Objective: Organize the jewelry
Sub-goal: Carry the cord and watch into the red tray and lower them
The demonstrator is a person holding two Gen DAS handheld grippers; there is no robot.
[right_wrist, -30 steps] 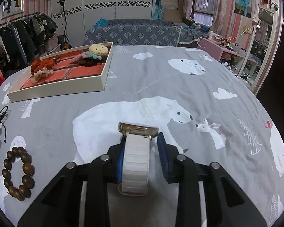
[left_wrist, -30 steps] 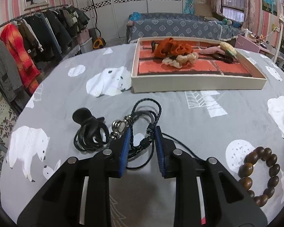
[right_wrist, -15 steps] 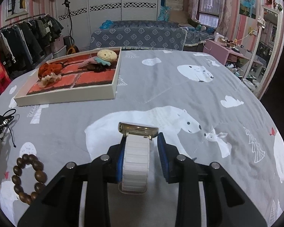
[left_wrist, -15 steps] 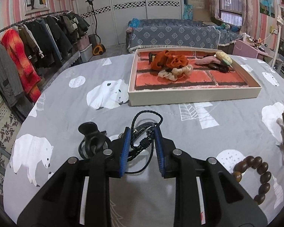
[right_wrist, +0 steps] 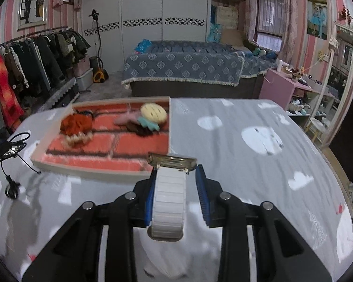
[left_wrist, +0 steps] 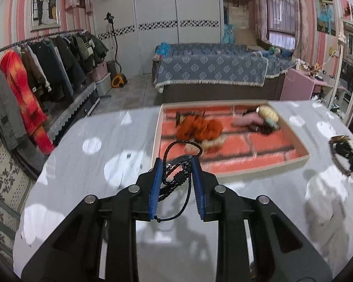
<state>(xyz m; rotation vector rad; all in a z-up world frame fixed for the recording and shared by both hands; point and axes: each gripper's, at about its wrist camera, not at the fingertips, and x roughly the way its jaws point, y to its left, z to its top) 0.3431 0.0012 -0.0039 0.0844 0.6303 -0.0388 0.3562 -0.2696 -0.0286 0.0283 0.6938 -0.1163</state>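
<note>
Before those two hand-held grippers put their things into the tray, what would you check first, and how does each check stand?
1. Left hand-held gripper clamps the black cord necklace: ok.
2. Right hand-held gripper clamps the white watch by its band: ok.
3. Loose cord end dangles below the left one and could snag: not ok.
4. Tray has bare floor at its near side: ok.
5. Items already in the tray lie at the far side: ok.
6. Height above the tray rim: cannot tell.
</note>
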